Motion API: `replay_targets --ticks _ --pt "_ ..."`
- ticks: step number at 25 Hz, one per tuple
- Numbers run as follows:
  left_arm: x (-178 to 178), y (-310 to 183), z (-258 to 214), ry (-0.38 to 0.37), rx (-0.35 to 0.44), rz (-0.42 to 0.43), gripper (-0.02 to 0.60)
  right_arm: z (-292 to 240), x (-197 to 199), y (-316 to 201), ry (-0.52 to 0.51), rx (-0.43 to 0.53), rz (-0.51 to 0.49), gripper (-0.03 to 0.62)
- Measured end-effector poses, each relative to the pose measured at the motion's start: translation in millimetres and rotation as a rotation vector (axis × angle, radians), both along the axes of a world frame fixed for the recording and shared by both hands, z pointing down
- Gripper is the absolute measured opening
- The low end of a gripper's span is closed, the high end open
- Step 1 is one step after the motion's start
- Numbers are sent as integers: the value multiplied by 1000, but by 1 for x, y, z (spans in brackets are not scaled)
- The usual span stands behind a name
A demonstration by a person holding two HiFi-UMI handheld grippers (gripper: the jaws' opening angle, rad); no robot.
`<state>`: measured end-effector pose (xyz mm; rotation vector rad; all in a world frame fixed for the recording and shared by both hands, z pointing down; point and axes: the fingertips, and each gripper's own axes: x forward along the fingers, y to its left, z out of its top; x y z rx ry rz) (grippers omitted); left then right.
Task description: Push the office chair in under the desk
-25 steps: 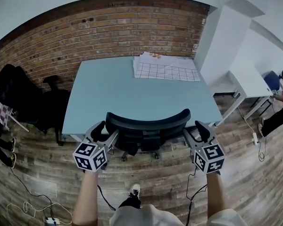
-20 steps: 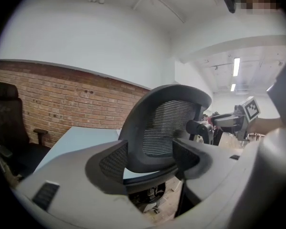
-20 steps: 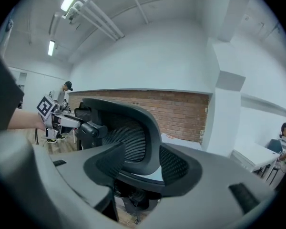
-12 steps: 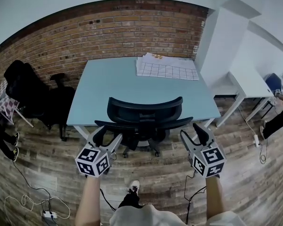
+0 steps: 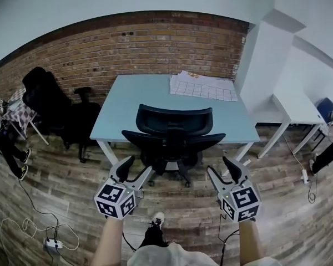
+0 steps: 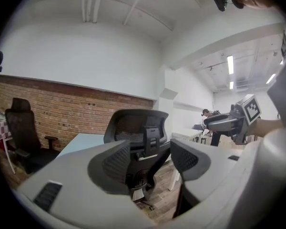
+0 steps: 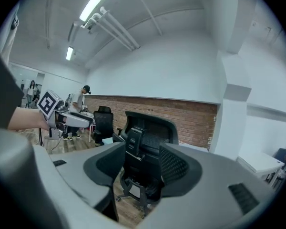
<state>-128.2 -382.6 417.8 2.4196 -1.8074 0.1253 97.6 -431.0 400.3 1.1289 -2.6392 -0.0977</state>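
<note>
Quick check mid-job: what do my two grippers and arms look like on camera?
The left gripper and right gripper match: pale grey wedge-shaped bodies, black ribbed pads on the jaws, a cube of black-and-white square markers at each rear, a thin black cable hanging from each. Bare forearms, no sleeves.

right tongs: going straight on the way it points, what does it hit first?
Probably the office chair, back side first: it sits dead ahead of the open, empty right tongs, not touching yet.

No legible writing — the sheets (image 5: 203,86) on the desk (image 5: 134,107) show only a grid.
</note>
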Motion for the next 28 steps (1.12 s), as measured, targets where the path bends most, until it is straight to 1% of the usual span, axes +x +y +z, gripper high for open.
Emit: replay_targets --ticks 3,7,12,16,22,24,26,28 --pt "12 26 -4 -9 6 -1 291 -4 1 24 -9 -18 -14 233" --pt "24 54 -2 -14 -4 -12 278 -7 7 49 -31 -55 -20 227" --pt "34 78 -7 -23 -10 -22 259 -16 7 74 -19 -23 -46 214" --pt "43 92 -18 -42 8 -26 241 -25 8 88 -44 -16 -61 192" --pt "59 109 -43 -112 76 -43 165 -47 17 102 -81 5 -57 125" --pt "62 113 -48 -120 85 -44 105 -52 19 104 -83 10 -51 88" --pt "66 116 -52 -128 91 -45 65 -54 22 105 -77 15 -48 27" --pt "69 118 -55 -137 94 -48 33 -54 24 107 -63 20 -52 18"
